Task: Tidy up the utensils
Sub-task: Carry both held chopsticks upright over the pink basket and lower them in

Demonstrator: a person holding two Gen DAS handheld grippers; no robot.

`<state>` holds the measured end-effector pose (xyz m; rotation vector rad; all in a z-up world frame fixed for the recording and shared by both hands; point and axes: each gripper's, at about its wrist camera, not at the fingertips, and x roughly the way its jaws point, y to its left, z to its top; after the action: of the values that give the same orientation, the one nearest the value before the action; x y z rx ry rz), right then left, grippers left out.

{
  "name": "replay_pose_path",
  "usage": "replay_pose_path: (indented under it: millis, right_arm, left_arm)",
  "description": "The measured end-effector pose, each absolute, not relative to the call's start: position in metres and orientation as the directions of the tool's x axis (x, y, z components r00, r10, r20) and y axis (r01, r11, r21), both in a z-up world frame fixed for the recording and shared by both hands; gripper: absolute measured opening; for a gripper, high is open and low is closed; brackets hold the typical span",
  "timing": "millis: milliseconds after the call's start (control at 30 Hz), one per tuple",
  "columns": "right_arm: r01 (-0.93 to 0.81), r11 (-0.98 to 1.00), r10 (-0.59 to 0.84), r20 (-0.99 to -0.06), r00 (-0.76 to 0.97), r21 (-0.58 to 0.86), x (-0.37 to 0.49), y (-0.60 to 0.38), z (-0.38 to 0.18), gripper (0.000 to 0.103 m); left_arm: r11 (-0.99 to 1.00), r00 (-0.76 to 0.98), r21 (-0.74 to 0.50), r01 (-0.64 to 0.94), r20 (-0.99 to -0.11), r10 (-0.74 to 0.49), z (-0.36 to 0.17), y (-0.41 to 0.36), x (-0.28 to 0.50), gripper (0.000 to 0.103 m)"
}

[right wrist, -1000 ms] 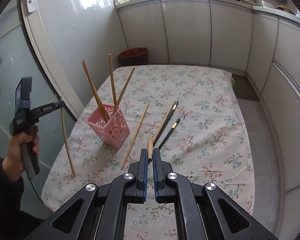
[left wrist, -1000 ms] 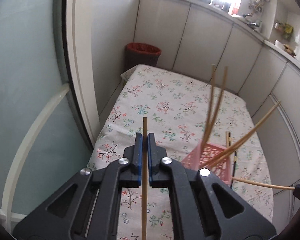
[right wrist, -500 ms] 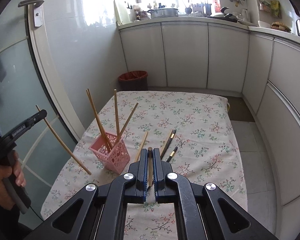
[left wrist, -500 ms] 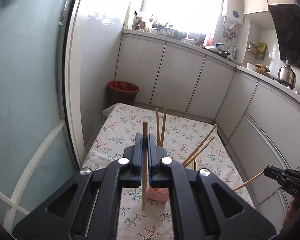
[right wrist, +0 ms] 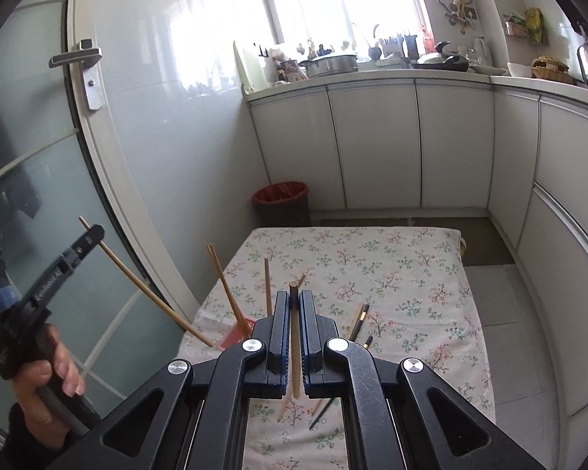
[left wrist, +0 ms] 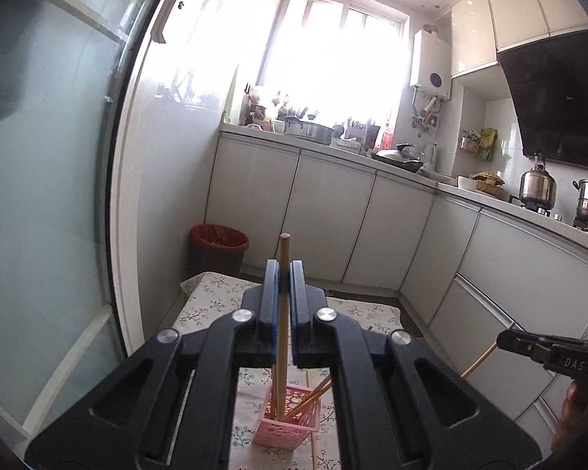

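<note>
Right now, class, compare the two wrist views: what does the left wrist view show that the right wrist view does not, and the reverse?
Only the left wrist view: the full pink basket with chopsticks standing in it, and the black range hood.

Only the right wrist view: the dark chopsticks lying on the floral cloth, the door handle, and the hand carrying the left hand-held gripper.

Both: each hand-held gripper shut on a wooden chopstick, the red-lined bin, the white cabinets and the bright window.

Home kitchen: white cabinets (left wrist: 329,211) under a cluttered counter (right wrist: 372,72); window (left wrist: 333,66) above it; kettle (left wrist: 537,186) and range hood (left wrist: 556,94) at the counter's right end.
</note>
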<state>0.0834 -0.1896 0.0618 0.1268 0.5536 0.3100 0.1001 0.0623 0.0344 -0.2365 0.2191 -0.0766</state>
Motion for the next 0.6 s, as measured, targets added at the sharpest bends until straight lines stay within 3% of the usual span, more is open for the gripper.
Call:
replay_pose_path:
  millis: [333, 600]
  right_arm:
    - [-0.283, 0.905, 0.399, -0.399, 0.826, 0.317, 0.095, -0.18, 0.095, 0.005]
    - [-0.271, 0.894, 0.417, -0.442, 0.794, 0.356, 0.131, -0.161, 0.069, 0.005]
  left_arm:
    - [0.962, 0.962, -0.271, 0.038, -0.251, -0.108, 0.013, 0.059, 0.121, 0.005]
    - [0.964, 0.936, -0.266, 0.019, -0.335, -0.111, -0.004, 0.054, 0.138, 0.005]
